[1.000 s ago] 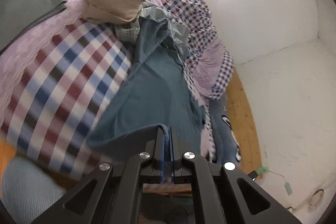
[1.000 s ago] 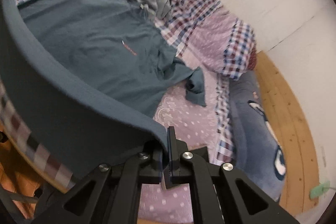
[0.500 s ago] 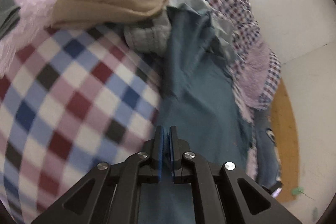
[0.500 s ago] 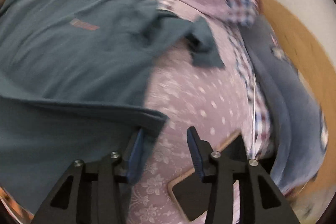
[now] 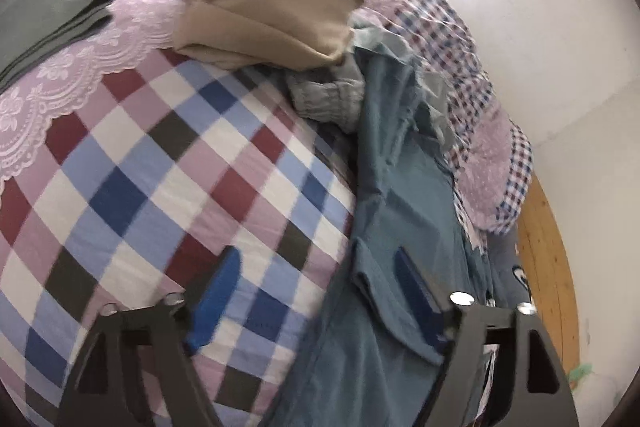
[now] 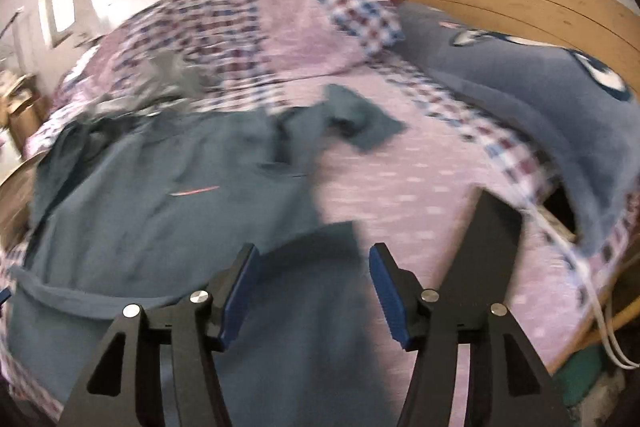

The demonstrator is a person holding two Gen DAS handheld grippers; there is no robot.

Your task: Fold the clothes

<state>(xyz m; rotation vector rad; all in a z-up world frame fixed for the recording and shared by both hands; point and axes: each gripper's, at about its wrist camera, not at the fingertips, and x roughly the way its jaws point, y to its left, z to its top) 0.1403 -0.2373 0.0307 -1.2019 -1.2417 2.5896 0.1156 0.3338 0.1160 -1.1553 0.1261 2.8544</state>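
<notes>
Teal shirt lies flat on bed, long axis running lower-left to upper-centre. Right tool is nearer its hem; left tool straddles its edge. Both opening, gripping nothing.

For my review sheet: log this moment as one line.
step: shirt release | left gripper: opening, empty | right gripper: opening, empty | blue shirt: flat on bed
</notes>
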